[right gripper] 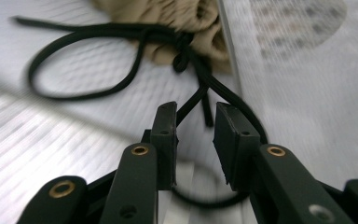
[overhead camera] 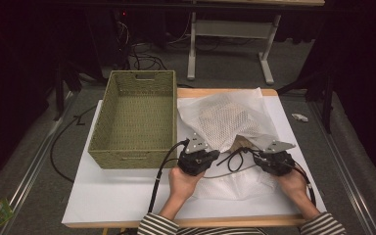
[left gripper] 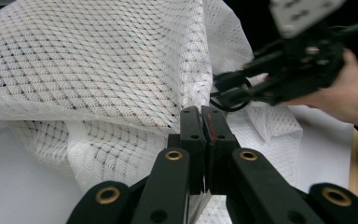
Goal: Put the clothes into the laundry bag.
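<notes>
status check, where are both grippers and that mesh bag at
Left gripper shut on mesh bag. Right gripper open, black drawstring between jaws. Woven basket alongside, nothing blocking.

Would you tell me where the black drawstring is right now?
In the right gripper view, the black drawstring loops from the beige bag's gathered neck, one strand running between the right gripper's parted jaws.

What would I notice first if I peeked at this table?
A big white mesh bag lies puffed up in the middle of the table, and the left gripper is shut on its edge. Beside it at the left stands an empty green woven basket. The right gripper has its jaws a little apart around a black drawstring that runs from a beige cloth bundle at the bag's mouth.
</notes>
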`<action>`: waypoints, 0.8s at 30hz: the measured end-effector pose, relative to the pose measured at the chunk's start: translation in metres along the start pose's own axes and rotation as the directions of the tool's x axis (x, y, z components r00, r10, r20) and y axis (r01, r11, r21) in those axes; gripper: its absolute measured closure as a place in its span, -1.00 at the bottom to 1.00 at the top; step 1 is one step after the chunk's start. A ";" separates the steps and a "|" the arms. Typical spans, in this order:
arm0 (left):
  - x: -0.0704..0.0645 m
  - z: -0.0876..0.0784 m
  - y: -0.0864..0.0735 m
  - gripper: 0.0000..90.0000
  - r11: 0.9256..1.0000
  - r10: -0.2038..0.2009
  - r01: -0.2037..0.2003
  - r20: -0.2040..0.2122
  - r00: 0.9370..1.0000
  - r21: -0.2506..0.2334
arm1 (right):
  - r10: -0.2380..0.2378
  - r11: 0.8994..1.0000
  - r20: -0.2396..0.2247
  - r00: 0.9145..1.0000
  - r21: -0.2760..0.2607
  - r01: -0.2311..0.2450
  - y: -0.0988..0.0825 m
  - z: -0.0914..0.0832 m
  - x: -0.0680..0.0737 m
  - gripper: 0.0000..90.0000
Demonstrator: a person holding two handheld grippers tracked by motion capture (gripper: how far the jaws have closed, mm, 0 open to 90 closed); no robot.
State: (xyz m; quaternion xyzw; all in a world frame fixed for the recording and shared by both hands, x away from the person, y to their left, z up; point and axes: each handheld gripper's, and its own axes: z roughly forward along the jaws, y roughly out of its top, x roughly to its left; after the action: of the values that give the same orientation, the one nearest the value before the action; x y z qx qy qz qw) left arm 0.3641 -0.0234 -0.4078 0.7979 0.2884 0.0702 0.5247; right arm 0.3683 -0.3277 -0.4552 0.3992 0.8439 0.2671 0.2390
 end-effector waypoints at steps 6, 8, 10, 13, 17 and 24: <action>-0.001 -0.004 -0.003 0.96 1.000 0.002 -0.002 0.005 1.000 -0.004 | 0.069 0.998 0.039 0.997 0.004 -0.070 0.018 0.038 -0.011 0.66; 0.000 -0.004 -0.004 0.96 1.000 -0.003 0.003 0.008 1.000 -0.005 | 0.080 0.997 0.054 0.995 0.004 -0.080 0.024 0.044 -0.015 0.67; 0.000 -0.003 -0.005 0.96 1.000 -0.006 0.006 0.010 1.000 -0.007 | 0.087 0.996 0.068 0.994 0.012 -0.088 0.028 0.047 -0.017 0.68; 0.001 -0.003 -0.006 0.96 1.000 -0.009 0.009 0.010 1.000 -0.011 | 0.082 0.996 0.055 0.995 0.022 -0.084 0.029 0.046 -0.016 0.62; 0.002 -0.005 -0.005 0.96 1.000 -0.011 0.011 0.005 1.000 -0.015 | 0.023 1.000 0.001 1.000 0.005 -0.023 0.020 0.026 -0.005 0.50; 0.002 -0.005 -0.005 0.96 1.000 -0.018 0.019 0.003 1.000 -0.023 | 0.025 0.996 -0.027 0.999 -0.084 -0.027 -0.010 -0.031 -0.001 0.42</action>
State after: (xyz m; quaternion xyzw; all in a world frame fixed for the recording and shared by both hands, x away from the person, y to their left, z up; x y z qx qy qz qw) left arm 0.3617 -0.0170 -0.4102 0.7892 0.2943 0.0676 0.5347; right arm 0.3441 -0.3418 -0.4379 0.3964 0.8296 0.3108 0.2410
